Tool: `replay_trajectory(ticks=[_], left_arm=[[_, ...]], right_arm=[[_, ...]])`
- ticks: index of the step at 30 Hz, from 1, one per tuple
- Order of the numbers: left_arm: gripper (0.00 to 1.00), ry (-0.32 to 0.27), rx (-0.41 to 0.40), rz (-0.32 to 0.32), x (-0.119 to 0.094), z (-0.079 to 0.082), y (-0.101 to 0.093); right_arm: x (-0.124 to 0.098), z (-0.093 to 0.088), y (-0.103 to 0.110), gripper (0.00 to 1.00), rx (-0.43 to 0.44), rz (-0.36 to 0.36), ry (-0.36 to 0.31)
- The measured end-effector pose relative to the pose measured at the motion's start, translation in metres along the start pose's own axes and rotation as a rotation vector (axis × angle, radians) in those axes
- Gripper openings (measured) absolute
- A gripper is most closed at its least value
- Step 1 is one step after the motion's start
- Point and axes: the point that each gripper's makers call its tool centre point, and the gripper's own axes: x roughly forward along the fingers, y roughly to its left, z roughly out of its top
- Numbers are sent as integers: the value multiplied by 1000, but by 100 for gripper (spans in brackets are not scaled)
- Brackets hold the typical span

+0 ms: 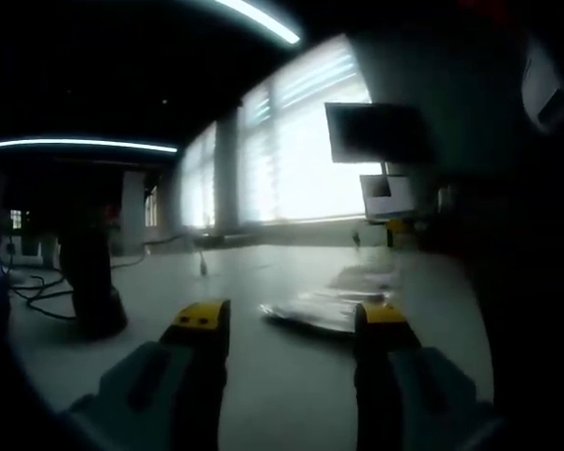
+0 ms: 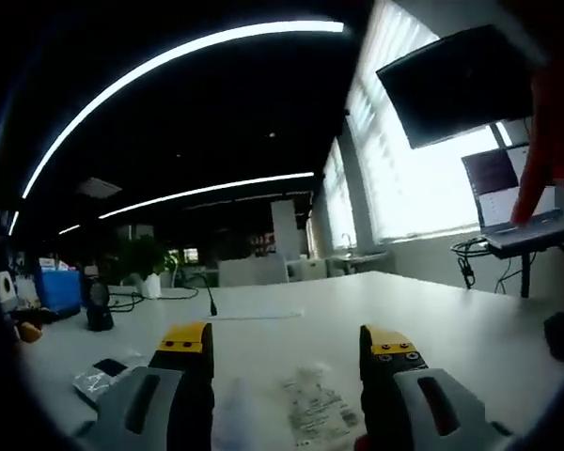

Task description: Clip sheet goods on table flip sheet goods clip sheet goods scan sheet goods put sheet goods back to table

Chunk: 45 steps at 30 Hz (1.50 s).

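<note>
Left gripper view is showing the left claw [image 1: 291, 324] spread wide, its two yellow-tipped jaws standing well apart with nothing between them. It is hanging low over the white tabletop [image 1: 291, 395] and is not touching anything. Just beyond the jaws, nearer to the jaw on the right of this view, a shiny flat packet [image 1: 331, 305] is lying on the tabletop; I am taking it for sheet goods. Farther off, a dark stand [image 1: 89, 282] with black cables [image 1: 38, 291] is standing at the left, and bright windows [image 1: 301, 150] with a dark screen [image 1: 371, 132] are behind.

In the right gripper view the right claw [image 2: 287, 348] is also spread wide and is gripping nothing. Between its jaws, on the tabletop [image 2: 432, 319], a thin printed sheet [image 2: 315, 409] is lying flat; whether the jaws are touching it, I cannot tell. At the left a second small packet [image 2: 103, 376] is lying near the edge, with a blue box [image 2: 58, 287] and a small black object [image 2: 99, 315] beyond it. A laptop [image 2: 512, 202] is standing at the far right.

As I am judging it, the task is at its very beginning: the sheets are lying on the tabletop unclipped, and the clipping, flipping, scanning and putting back are all left to do.
</note>
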Motion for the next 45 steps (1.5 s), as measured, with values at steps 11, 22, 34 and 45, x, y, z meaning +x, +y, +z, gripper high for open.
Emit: replay_trajectory(ticks=[11, 22, 34, 45], left_arm=[[46, 3, -2, 12, 0, 0, 1], [45, 7, -12, 5, 0, -1, 2], [45, 2, -13, -3, 1, -1, 0], [45, -6, -16, -5, 0, 2, 0]], right_arm=[[4, -23, 34, 56, -192, 113, 45], [19, -37, 7, 50, -119, 248, 231], [50, -37, -22, 44, -36, 394, 414], [59, -73, -41, 40, 284, 495, 658]])
